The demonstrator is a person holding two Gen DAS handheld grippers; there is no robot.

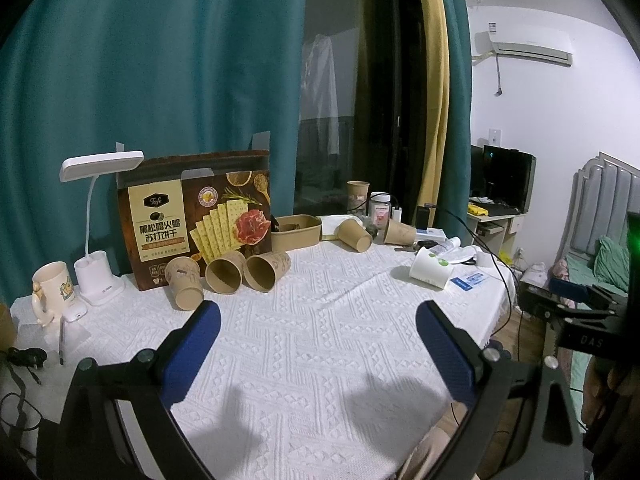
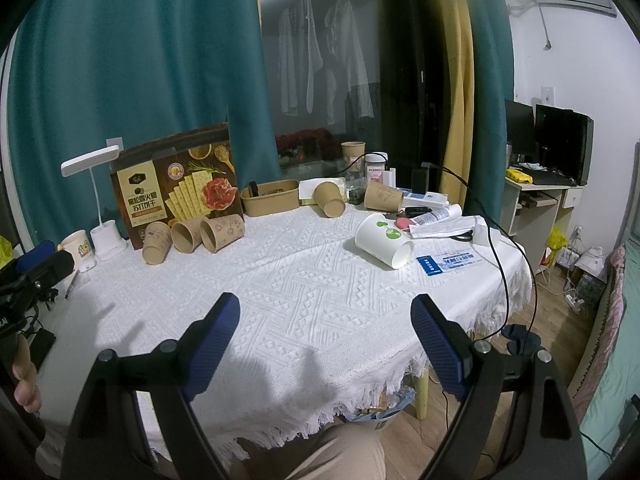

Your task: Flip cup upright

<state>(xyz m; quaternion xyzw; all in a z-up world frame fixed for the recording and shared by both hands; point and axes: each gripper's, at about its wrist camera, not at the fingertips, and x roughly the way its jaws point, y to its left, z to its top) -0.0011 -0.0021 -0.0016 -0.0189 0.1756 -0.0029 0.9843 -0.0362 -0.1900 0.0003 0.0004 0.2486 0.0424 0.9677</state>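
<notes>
A white paper cup with green dots (image 2: 383,240) lies on its side on the white tablecloth at the right, mouth toward the front right; it also shows in the left wrist view (image 1: 431,267). Several brown paper cups lie on their sides: three by the cracker box (image 1: 226,272) (image 2: 188,234) and two further back (image 1: 355,234) (image 2: 329,199). My left gripper (image 1: 318,322) is open and empty above the cloth. My right gripper (image 2: 325,316) is open and empty, well short of the white cup.
A cracker box (image 1: 196,216), a white desk lamp (image 1: 100,200), a mug (image 1: 52,288), a brown tray (image 1: 296,232), a jar (image 1: 380,208), papers and a black cable (image 2: 492,240) crowd the back and right. The table edge (image 2: 460,344) falls off at the right.
</notes>
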